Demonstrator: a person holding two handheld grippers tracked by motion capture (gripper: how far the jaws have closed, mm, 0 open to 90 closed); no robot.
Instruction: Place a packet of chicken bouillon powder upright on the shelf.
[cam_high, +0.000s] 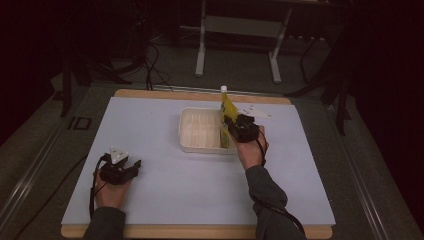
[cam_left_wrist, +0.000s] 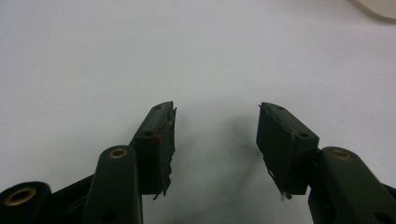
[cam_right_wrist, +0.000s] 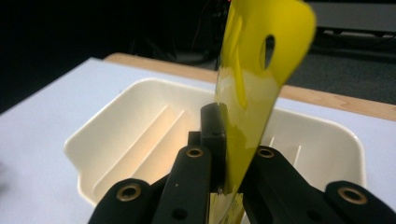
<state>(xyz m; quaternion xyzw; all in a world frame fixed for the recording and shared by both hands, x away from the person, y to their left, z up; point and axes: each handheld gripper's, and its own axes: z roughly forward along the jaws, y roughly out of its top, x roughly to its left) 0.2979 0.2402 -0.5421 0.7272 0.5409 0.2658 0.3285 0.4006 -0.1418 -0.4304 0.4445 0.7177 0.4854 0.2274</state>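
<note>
Left tool (cam_high: 134, 165) rests low on the bench (cam_high: 165, 195) at the near left, well apart from the work; its jaws stand wide apart in the left gripper view, with bare bench surface between them and nothing held. Cream tray (cam_high: 200, 131) sits at bench centre, ridged floor visible, apparently empty. Right tool (cam_high: 230, 121) is at the tray's right-hand end, jaws closed flat on a thin yellow plastic piece (cam_high: 227, 107). The piece stands nearly upright, long axis vertical, its lower end down inside the tray and a white-tipped upper end rising clear above the rim. In the right gripper view the sheet (cam_right_wrist: 254, 74) shows slot cut-outs above the jaws. Judgement: the right hand (cam_high: 251, 150) is the working one; any coming move turns on this upright piece relative to the tray below it.
</note>
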